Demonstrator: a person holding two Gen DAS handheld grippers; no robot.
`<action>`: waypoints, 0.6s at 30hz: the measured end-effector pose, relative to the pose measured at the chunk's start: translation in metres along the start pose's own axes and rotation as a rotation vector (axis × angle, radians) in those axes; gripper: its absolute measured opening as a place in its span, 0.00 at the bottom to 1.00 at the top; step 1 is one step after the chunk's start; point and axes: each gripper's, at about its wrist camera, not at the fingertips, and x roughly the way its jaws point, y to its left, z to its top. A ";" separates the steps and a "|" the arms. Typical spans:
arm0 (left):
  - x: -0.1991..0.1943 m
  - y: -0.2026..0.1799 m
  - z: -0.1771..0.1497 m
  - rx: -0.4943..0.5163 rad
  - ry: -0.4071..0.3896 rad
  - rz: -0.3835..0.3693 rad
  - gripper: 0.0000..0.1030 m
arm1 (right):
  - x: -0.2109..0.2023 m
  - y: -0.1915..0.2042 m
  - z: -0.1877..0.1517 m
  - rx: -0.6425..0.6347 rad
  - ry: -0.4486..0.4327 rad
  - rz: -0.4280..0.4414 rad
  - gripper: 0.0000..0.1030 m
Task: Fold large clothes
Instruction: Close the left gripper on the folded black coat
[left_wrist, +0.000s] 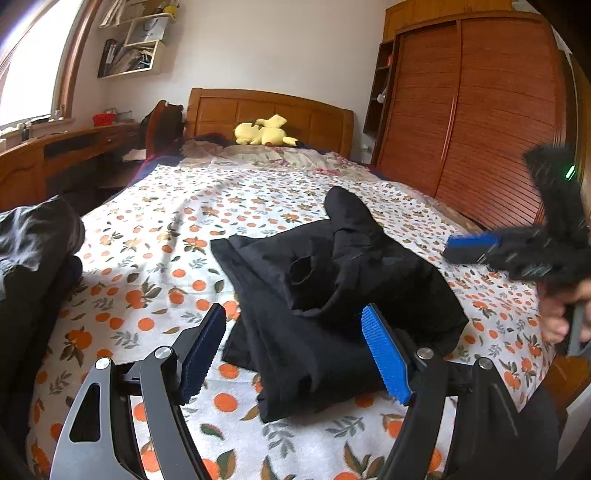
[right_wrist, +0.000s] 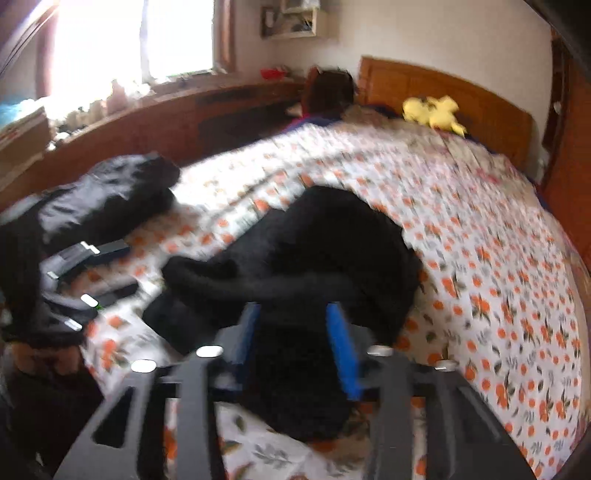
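A black garment (left_wrist: 332, 288) lies in a loose, partly folded heap on the orange-print bed cover (left_wrist: 155, 229). My left gripper (left_wrist: 295, 350) is open just above the heap's near edge, one blue pad on each side, holding nothing. My right gripper (left_wrist: 476, 247) shows blurred at the right of the left wrist view, over the bed's right side. In the blurred right wrist view the right gripper (right_wrist: 295, 343) is open over the garment (right_wrist: 325, 251), with nothing between its blue pads (right_wrist: 343, 350). The left gripper (right_wrist: 92, 273) shows at the left of that view.
A second pile of dark clothes (left_wrist: 33, 243) lies at the bed's left edge. A yellow plush toy (left_wrist: 264, 131) sits by the wooden headboard (left_wrist: 266, 110). A wooden desk (left_wrist: 55, 147) runs along the left, a wardrobe (left_wrist: 480, 110) stands on the right.
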 end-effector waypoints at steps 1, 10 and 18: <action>0.003 -0.002 0.001 0.000 0.002 -0.006 0.76 | 0.009 -0.006 -0.006 0.014 0.023 -0.013 0.23; 0.030 -0.019 0.008 -0.014 0.033 -0.067 0.75 | 0.046 -0.007 -0.035 0.061 0.082 0.030 0.25; 0.062 -0.033 0.003 0.013 0.120 -0.084 0.23 | 0.035 -0.012 -0.032 0.068 0.057 0.031 0.26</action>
